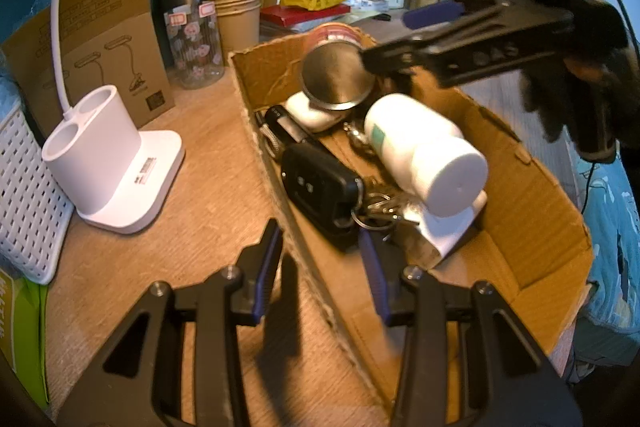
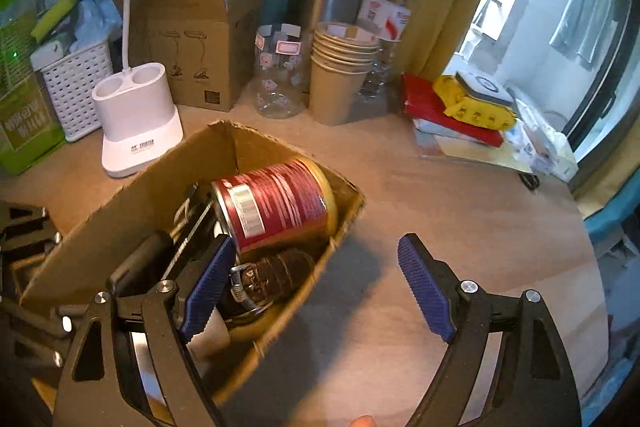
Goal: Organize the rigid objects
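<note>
Both claws gape empty: the right claw (image 2: pixel 320 291) just beside the red can (image 2: pixel 276 205) lying in the cardboard box (image 2: pixel 132 203).

White lamp base (image 2: pixel 138 123) beside lattice basket (image 2: pixel 76 83); paper cups (image 2: pixel 340 75), water bottle (image 2: pixel 386 23) behind.

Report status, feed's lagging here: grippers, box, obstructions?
Left gripper open, empty, straddling box wall. Right gripper open, empty. Red can, car key, white bottle inside cardboard box. No obstructions seen.
</note>
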`<action>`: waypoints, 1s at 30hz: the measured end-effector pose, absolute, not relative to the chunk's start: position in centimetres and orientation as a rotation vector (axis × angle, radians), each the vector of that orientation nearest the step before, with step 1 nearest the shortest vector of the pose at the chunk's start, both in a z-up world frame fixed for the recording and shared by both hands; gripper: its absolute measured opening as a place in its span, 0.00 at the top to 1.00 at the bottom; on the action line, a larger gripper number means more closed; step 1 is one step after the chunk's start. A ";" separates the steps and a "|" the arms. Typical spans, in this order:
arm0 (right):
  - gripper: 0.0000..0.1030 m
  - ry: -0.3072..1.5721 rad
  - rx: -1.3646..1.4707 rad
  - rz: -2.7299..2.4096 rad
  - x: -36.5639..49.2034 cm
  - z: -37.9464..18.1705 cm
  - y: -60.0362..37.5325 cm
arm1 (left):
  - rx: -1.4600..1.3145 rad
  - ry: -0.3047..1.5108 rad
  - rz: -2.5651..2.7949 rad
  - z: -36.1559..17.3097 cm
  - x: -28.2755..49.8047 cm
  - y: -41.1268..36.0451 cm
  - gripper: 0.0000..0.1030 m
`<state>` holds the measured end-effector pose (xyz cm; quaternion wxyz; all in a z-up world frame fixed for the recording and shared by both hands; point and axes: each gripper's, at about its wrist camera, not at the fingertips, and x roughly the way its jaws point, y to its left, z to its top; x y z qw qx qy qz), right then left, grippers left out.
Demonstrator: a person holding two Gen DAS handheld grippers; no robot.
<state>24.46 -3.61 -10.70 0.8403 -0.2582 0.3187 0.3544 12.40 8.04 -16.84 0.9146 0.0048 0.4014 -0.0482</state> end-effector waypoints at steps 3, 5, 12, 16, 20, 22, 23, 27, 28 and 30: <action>0.17 0.654 -0.546 0.739 23.9 -10.2 -4.6 | 0.008 0.827 -0.098 -16.8 12.4 8.1 0.60; 0.17 0.643 -0.529 0.737 23.4 -9.9 -5.2 | 0.007 0.827 -0.097 -16.8 12.4 8.1 0.59; 0.17 0.597 -0.456 0.669 21.9 -7.9 -7.7 | 0.005 0.826 -0.081 -16.8 12.4 8.2 0.52; 0.17 0.586 -0.412 0.628 20.1 -6.8 -9.4 | 0.009 0.824 -0.072 -16.8 12.5 8.2 0.50; 0.17 0.576 -0.373 0.581 18.3 -5.9 -11.0 | 0.022 0.816 -0.064 -16.7 12.4 8.0 0.50; 0.17 0.570 -0.345 0.571 17.3 -5.4 -11.8 | 0.030 0.815 -0.056 -16.6 12.3 7.9 0.50; 0.17 0.563 -0.329 0.563 16.7 -5.1 -12.3 | 0.034 0.815 -0.052 -16.5 12.3 7.9 0.50; 0.17 0.547 -0.283 0.541 14.7 -4.3 -13.5 | 0.049 0.794 -0.052 -15.5 11.7 7.5 0.50; 0.17 0.545 -0.272 0.534 14.3 -4.1 -13.8 | 0.056 0.786 -0.047 -15.2 11.5 7.4 0.50; 0.17 0.536 -0.254 0.524 13.5 -3.7 -14.4 | 0.054 0.765 -0.048 -14.5 11.0 7.3 0.50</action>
